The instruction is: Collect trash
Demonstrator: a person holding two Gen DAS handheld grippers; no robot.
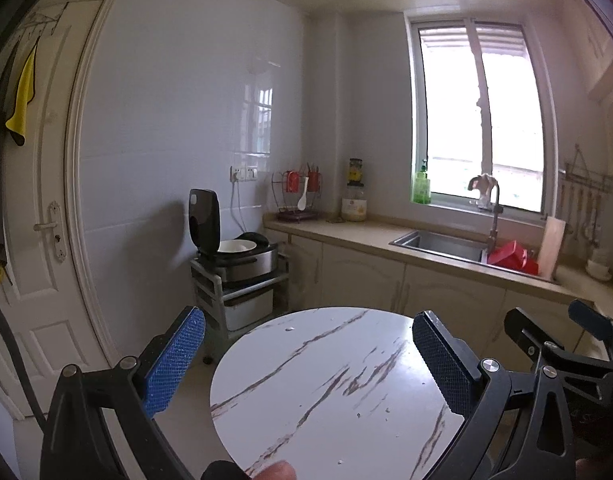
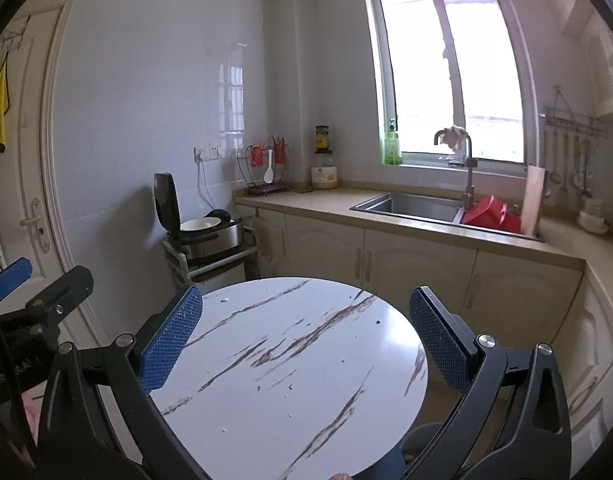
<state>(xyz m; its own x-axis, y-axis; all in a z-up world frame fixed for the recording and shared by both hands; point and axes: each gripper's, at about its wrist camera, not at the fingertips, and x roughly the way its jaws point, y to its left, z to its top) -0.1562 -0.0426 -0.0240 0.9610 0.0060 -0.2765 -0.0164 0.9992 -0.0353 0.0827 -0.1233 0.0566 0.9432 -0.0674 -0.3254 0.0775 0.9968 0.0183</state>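
Observation:
A round white marble-pattern table (image 1: 326, 392) stands in front of me; it also shows in the right wrist view (image 2: 290, 360). Only small crumbs (image 2: 289, 386) and specks (image 1: 359, 415) lie on it. My left gripper (image 1: 308, 354) is open and empty above the table's near side. My right gripper (image 2: 306, 338) is open and empty above the table. The right gripper also shows at the right edge of the left wrist view (image 1: 558, 336), and the left gripper at the left edge of the right wrist view (image 2: 38, 284). No larger trash item is visible.
A counter (image 2: 386, 210) with a sink (image 2: 410, 204), red tub (image 2: 491, 214), cutting board and jars runs behind the table. An open rice cooker (image 1: 234, 248) sits on a small cart at the left. A white door (image 1: 38, 216) is at far left.

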